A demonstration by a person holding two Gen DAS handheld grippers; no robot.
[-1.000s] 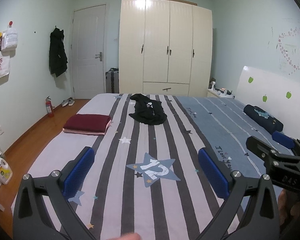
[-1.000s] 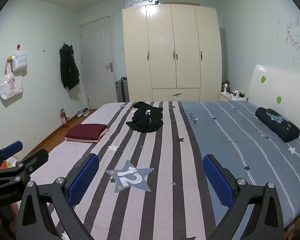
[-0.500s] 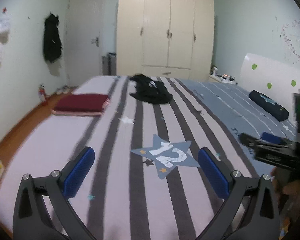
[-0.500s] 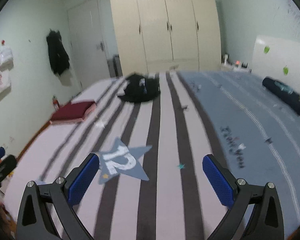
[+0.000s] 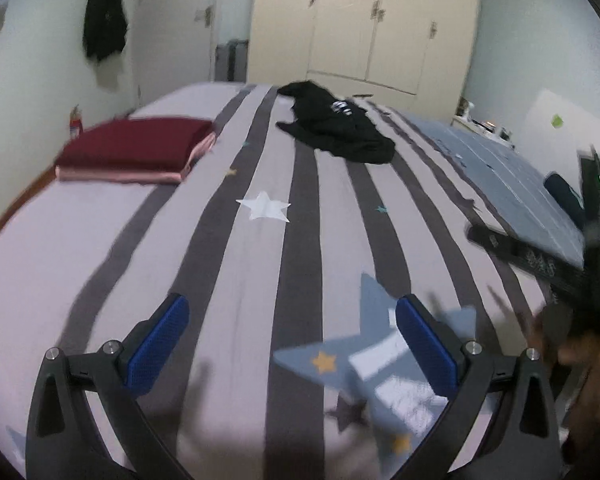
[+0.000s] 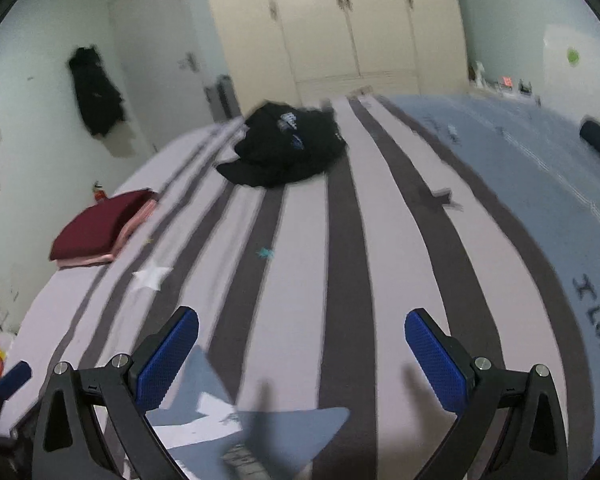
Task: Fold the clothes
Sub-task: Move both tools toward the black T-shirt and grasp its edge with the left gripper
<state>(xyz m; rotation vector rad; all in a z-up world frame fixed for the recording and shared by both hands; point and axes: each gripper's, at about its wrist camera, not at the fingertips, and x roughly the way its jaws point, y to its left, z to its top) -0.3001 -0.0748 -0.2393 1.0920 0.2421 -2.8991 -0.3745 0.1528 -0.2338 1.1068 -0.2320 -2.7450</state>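
Two grippers poised over a striped bed, both empty.

The left gripper (image 5: pixel 288 338) and right gripper (image 6: pixel 302 350) hang with blue-padded jaws spread wide above the grey-and-lilac striped bedspread (image 6: pixel 352 264). A crumpled black garment (image 6: pixel 286 146) lies far ahead near the cream wardrobe (image 5: pixel 364 20); a folded maroon garment (image 5: pixel 134 148) sits far left.
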